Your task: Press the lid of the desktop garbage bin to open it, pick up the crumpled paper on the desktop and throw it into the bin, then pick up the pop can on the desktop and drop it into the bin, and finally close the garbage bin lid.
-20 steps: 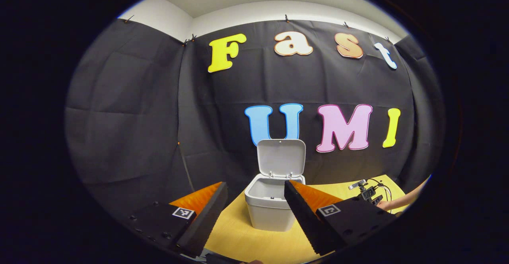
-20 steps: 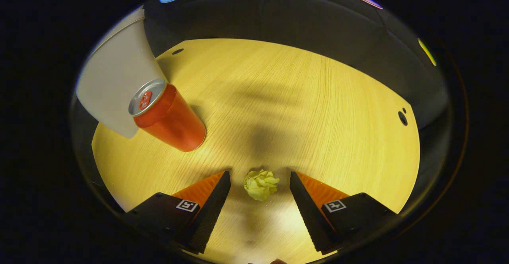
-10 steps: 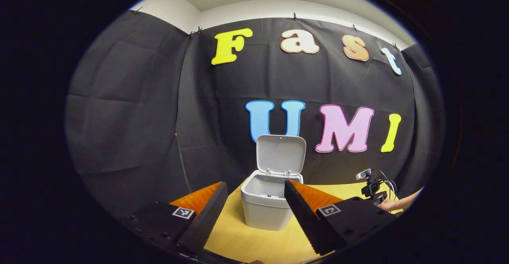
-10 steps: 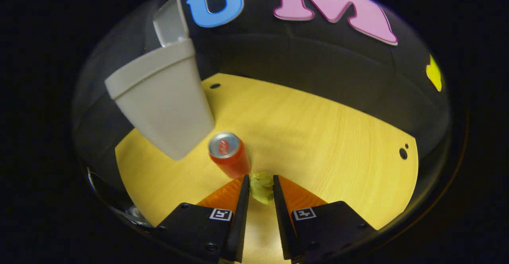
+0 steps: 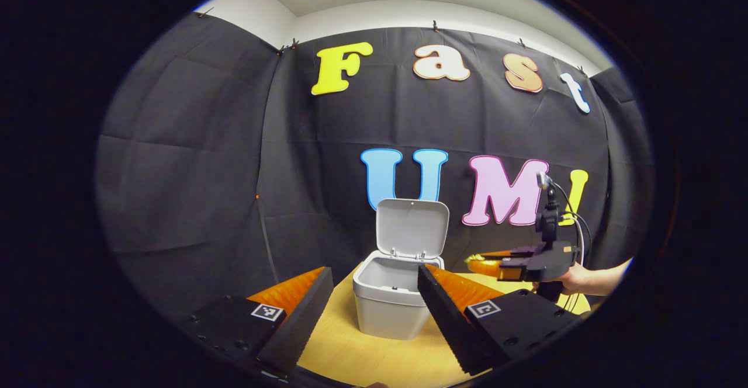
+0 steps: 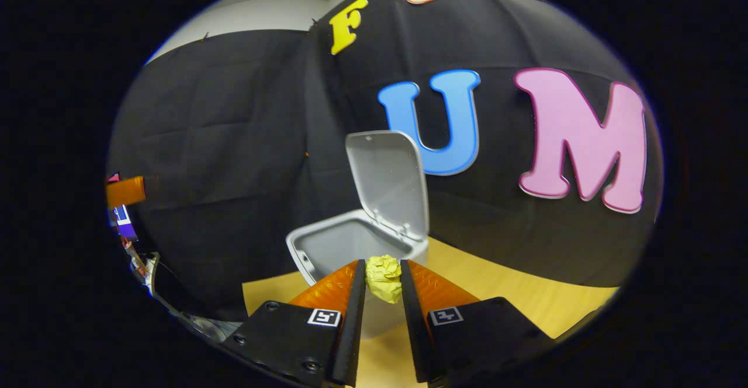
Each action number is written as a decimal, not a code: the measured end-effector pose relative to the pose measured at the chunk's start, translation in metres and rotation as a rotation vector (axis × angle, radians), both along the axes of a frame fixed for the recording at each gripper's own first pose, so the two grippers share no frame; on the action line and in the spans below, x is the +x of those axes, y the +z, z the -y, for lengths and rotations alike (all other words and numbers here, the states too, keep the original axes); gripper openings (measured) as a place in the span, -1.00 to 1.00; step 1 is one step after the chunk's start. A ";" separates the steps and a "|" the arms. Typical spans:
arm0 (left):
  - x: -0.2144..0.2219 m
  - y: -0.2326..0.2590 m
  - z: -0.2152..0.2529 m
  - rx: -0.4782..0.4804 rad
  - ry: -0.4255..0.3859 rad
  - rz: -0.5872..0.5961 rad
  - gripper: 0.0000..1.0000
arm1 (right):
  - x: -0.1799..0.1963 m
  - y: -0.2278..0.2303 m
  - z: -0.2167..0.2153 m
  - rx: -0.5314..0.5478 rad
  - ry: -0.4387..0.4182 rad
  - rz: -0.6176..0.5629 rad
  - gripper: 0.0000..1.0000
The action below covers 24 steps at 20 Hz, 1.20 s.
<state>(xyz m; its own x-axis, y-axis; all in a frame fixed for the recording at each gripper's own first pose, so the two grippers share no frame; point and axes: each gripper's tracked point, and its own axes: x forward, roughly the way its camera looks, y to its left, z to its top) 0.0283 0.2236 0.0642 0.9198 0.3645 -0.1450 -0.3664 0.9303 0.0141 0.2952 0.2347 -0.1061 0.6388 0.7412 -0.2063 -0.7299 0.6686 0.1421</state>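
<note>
The crumpled paper (image 6: 384, 278) was pinched between the two fingers of the right claw (image 6: 383, 286), both of them pressing on its sides, and it hung clear of the bench (image 6: 514, 300). In the right gripper view the yellowish wad sat just in front of the garbage bin (image 6: 339, 245), near the edge of its open mouth. The bin was pale grey and stood on the yellow wooden bench, with its lid (image 6: 388, 180) swung up and back on the hinges, close to upright.

In the left gripper view the same bin (image 5: 390, 303) stood between and beyond the fingers of the left claw (image 5: 374, 303), whose jaws were spread wide with nothing between them. The lid (image 5: 412, 228) stood upright against the black cloth wall. Off to the right of the bin in that view, the right claw (image 5: 488, 259) was raised above the bench and pointed toward the bin, held by a hand (image 5: 575, 278), with a cable looping behind it. Whether it was directly over the bin mouth could not be told.
</note>
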 end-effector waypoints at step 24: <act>0.061 -0.095 0.105 -0.120 -0.308 -0.078 0.95 | 0.000 0.015 0.081 -0.120 -0.103 0.048 0.86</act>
